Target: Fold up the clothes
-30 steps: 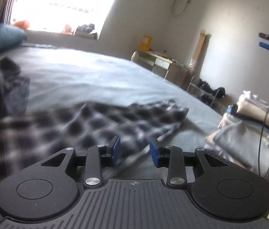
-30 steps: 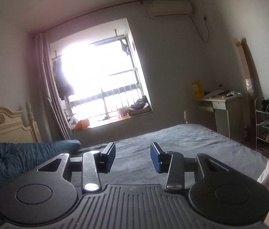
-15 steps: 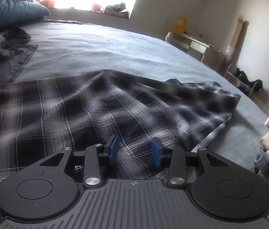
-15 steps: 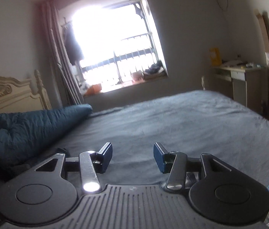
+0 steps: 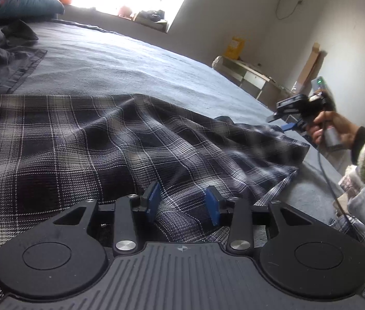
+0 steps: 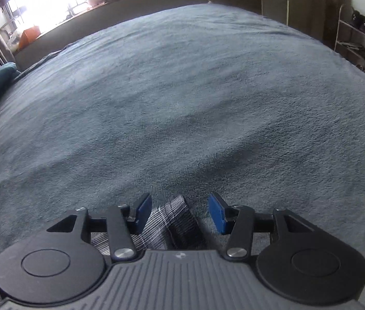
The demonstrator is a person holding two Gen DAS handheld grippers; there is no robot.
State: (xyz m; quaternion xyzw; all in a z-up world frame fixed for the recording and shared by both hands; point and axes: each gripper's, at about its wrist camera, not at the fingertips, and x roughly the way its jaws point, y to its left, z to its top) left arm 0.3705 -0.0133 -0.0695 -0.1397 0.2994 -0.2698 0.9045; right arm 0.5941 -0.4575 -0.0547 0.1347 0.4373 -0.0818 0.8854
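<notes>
both wrist views low and close over the grey bed [image 5: 130, 59], window-facing, sharing the plaid shirt [image 5: 79, 139]

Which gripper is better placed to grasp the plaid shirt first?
Probably left: the left gripper has its open jaws around a fold of the plaid shirt. The right gripper only reaches a corner.

The plaid shirt [image 5: 110, 139] is thin woven cloth, matt and softly creased. The bed [image 6: 182, 98] wears a grey cover with a rough, napped, towel-like surface. Each gripper [image 5: 182, 201] is matt black plastic with ribbed housing, bright metal pivot screws and blue pads [image 5: 212, 204], probably rubber.
</notes>
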